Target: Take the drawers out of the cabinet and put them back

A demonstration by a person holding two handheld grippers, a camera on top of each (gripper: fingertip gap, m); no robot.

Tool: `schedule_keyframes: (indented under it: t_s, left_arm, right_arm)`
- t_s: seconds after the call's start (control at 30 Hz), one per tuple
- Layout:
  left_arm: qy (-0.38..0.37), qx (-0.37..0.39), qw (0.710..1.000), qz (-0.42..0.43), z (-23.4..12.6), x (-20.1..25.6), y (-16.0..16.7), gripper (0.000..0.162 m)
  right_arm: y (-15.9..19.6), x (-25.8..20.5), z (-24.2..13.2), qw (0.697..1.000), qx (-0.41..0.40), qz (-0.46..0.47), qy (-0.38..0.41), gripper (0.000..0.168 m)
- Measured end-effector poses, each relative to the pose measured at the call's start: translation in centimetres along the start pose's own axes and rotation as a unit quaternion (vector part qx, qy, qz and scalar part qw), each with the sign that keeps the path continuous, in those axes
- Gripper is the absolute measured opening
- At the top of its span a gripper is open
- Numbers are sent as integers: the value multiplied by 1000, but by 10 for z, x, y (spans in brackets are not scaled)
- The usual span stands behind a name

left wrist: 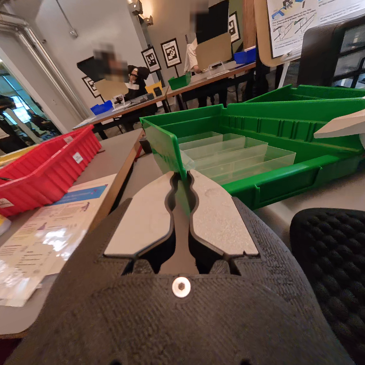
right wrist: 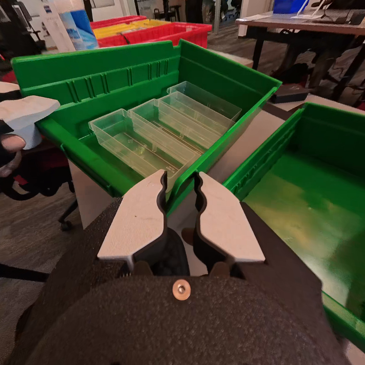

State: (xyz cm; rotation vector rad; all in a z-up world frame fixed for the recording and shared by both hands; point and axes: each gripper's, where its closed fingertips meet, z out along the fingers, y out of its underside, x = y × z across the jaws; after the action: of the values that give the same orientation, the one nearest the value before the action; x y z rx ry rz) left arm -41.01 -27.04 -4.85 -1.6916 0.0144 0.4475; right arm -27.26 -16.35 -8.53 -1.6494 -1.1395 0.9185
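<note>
Green plastic fills both views: a long green bin (right wrist: 126, 79) sits on the pale counter (right wrist: 248, 138) with four clear drawers (right wrist: 142, 146) lying side by side in its bottom. A second green bin (right wrist: 308, 189), with nothing in it, stands just to the right of the first in the right wrist view.

The left gripper (left wrist: 181, 175) has its jaws pinched shut on the thin end wall of the green bin. The right gripper (right wrist: 180, 173) has its jaws partly open and astride the bin's near wall: the left finger is inside the bin, against the end of the nearest clear drawer, the right finger outside, and they do not clamp it.

The dark cabinet (left wrist: 335, 51) stands behind the bins at the upper right of the left wrist view, blurred.

The clear drawers carry small moulded markings on their floors. A red bin (left wrist: 45, 166) with small white labels sits on a neighbouring counter, beside a printed laminated sheet (left wrist: 45, 235). An instruction poster (left wrist: 290, 23) hangs near the cabinet, and black-and-white marker signs (left wrist: 170, 52) stand on far desks. A blue-and-white labelled roll (right wrist: 79, 29) stands behind the bin.
</note>
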Motion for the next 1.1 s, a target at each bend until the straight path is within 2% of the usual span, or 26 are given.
schedule_keyframes:
  t_s: [0.2,0.33,0.43,0.53,0.63,0.77,0.83,0.87,0.9,0.97,1.1]
  left_arm:
    - [49,13,997,-51,21,7,54,9]
    - [77,40,994,-69,28,15,67,10]
    - [89,17,994,-55,35,23,81,11]
    - [105,-17,993,-44,41,33,95,19]
    - [113,-32,993,-35,41,34,93,35]
    - [91,9,996,-7,24,20,48,45]
    - [121,-15,991,56,19,38,35,51]
    - [146,-39,984,91,19,53,34,55]
    - [174,-65,975,122,19,69,37,57]
    - [222,-105,952,181,24,100,45,58]
    - [279,-208,896,274,39,131,86,66]
  right_arm:
    - [39,2,15,999,-34,-24,10,26]
    - [55,2,13,994,-62,-94,2,30]
    - [60,1,-7,986,-78,-138,-55,33]
    - [60,17,-36,971,-115,-192,-86,49]
    - [75,61,-50,931,-195,-303,-57,58]
    - [108,118,-40,839,-296,-456,-18,69]
    - [123,131,-30,799,-324,-506,-14,63]
    - [129,136,-25,782,-330,-528,-11,53]
    - [133,138,-21,769,-333,-546,-13,34]
    - [134,137,-23,762,-333,-555,-22,30]
    - [130,122,-56,772,-329,-539,-70,29]
